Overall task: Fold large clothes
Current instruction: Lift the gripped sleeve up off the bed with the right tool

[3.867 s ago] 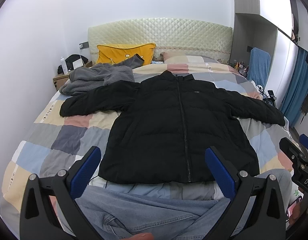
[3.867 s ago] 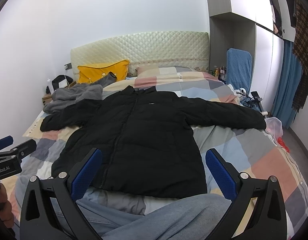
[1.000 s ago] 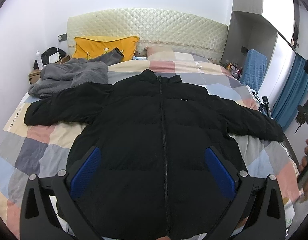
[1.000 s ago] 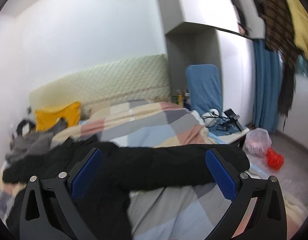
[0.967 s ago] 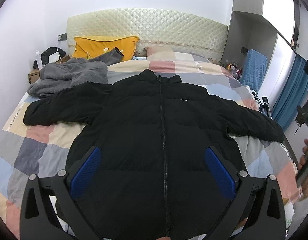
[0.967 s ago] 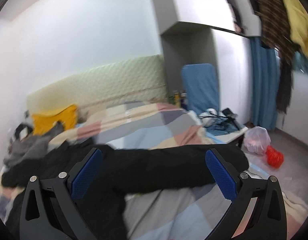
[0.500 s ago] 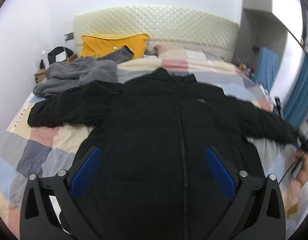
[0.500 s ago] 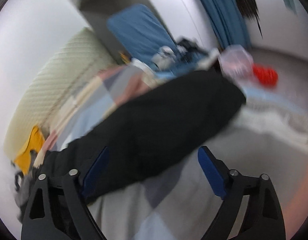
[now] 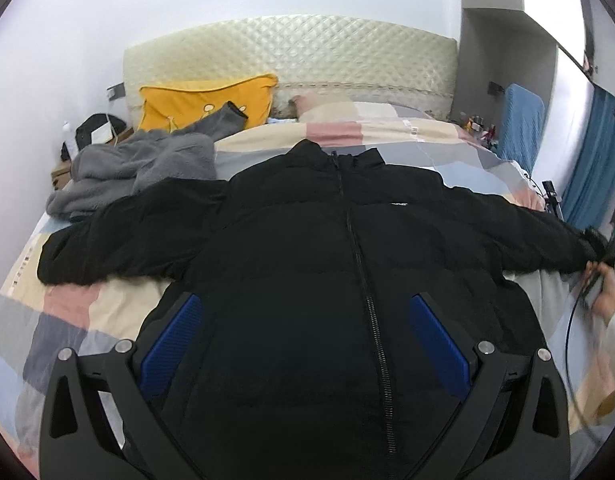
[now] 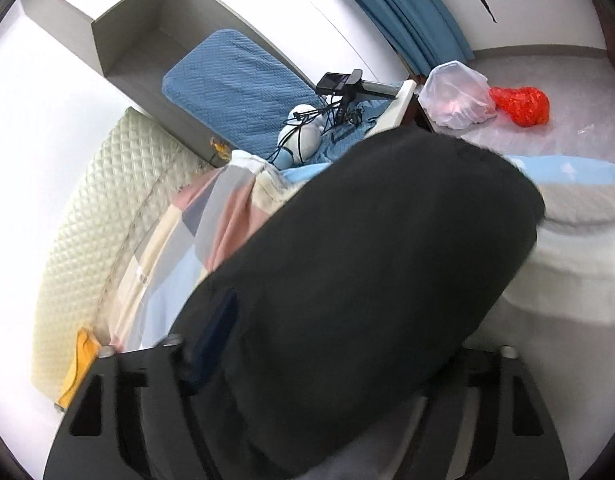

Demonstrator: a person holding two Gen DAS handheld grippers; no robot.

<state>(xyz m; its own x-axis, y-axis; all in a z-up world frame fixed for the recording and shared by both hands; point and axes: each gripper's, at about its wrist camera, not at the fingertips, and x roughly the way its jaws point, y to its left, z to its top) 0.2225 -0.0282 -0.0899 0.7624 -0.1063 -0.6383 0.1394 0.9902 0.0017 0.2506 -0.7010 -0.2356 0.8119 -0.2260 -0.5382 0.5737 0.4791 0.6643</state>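
A black puffer jacket lies spread face up on the patchwork bed, zipped, both sleeves stretched out sideways. My left gripper is open and empty, hovering over the jacket's lower front. My right gripper is at the right sleeve's cuff end; the black sleeve fills the space between its fingers, one blue pad showing at the left, the other hidden by cloth. In the left wrist view the right gripper shows at the cuff with the hand behind it. I cannot see whether its jaws are pressed on the sleeve.
A grey fleece garment and a yellow pillow lie at the bed's head on the left. A blue chair, cables, a clear bag and a red bag are beside the bed's right edge.
My right gripper has swung down to the right sleeve's end, and the sleeve now sits between its fingers. My left gripper has moved slightly lower over the jacket's front.
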